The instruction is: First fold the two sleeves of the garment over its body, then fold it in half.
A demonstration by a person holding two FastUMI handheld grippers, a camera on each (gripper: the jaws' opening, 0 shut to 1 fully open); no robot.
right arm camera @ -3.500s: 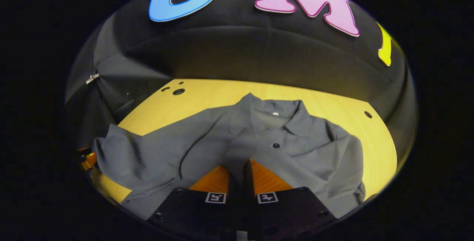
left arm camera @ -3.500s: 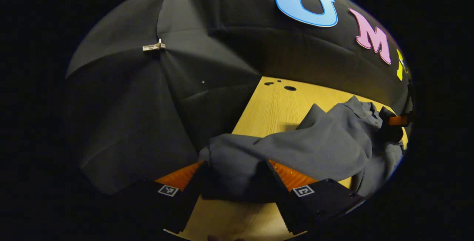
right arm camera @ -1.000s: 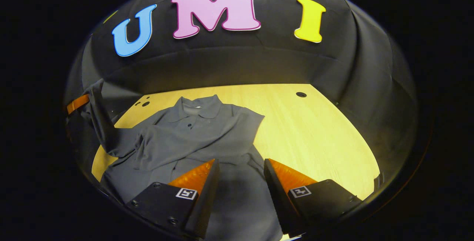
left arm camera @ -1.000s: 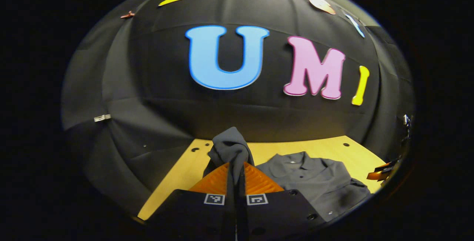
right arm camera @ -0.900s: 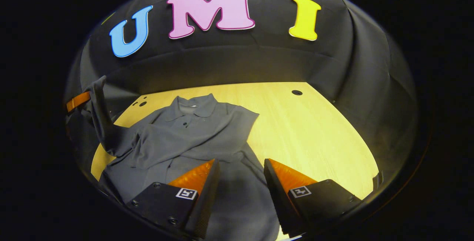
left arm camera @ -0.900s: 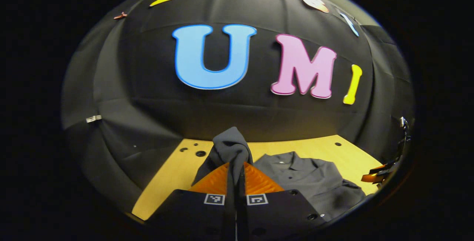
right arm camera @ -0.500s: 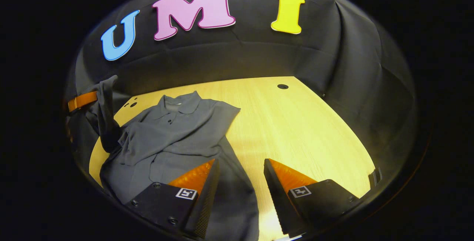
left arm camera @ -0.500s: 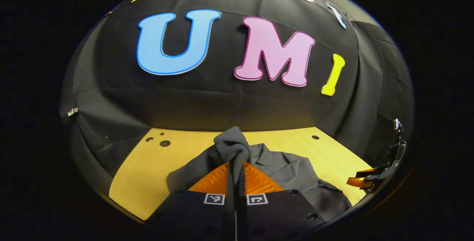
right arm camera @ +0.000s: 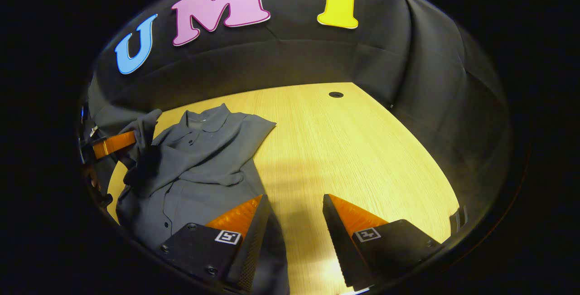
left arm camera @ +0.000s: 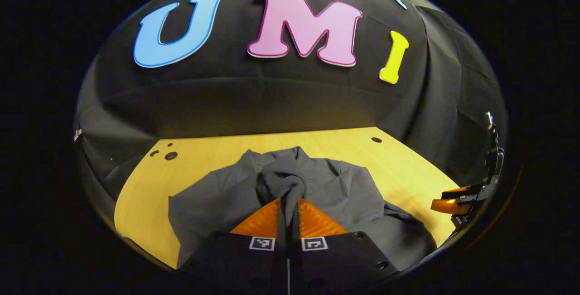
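A grey polo shirt (left arm camera: pixel 353 191) lies face up on the wooden table (left arm camera: pixel 204 157). My left gripper (left arm camera: pixel 288 200) is shut on one bunched sleeve (left arm camera: pixel 282 178) and holds it a little above the shirt's chest, hiding the collar. In the right gripper view the shirt (right arm camera: pixel 204 186) lies at the left, collar (right arm camera: pixel 206 120) at the far end, with the other sleeve (right arm camera: pixel 190 166) folded across its body. There the left gripper (right arm camera: pixel 129 140) pinches the raised sleeve (right arm camera: pixel 146 128). My right gripper (right arm camera: pixel 293 204) stands open over bare wood beside the shirt's edge, holding nothing, and appears as the right gripper (left arm camera: pixel 453 200) at the far right.
Round holes mark the tabletop, one hole (right arm camera: pixel 335 94) at the far right corner and another hole (left arm camera: pixel 171 155) at the far left. The black cloth wall (left arm camera: pixel 272 100) closes the table's back and sides. Bare wood (right arm camera: pixel 362 150) stretches right of the shirt.
My left gripper has carried the sleeve right and down, over the shirt's body. My right gripper, shut on the other sleeve 3.5 s ago, let go and has drifted right, off the shirt.
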